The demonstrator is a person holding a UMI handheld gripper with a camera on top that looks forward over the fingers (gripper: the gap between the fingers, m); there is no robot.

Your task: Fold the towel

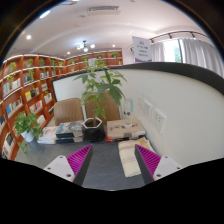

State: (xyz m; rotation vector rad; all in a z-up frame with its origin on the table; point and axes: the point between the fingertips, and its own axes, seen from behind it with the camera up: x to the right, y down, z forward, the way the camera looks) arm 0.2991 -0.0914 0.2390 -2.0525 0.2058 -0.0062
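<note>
Jaws (114, 160) stand wide open and empty above a grey desk (105, 170), magenta pads (80, 155) facing inward. A cream towel (131, 158) lies crumpled on the desk between the fingers, at about 1 o'clock from their midpoint and close to the right pad. It looks rumpled and bunched, unfolded. Beyond, at 12 o'clock, a potted plant (100, 85) rises before bookshelves (30, 85).

Lighting: bright, even indoor light from ceiling lamps (86, 45) and a curtained window (185, 48) at far right. Shadows soft. Strong wide-angle bending toward the edges; bookshelves (30, 85) curve. Slight overall softness.
</note>
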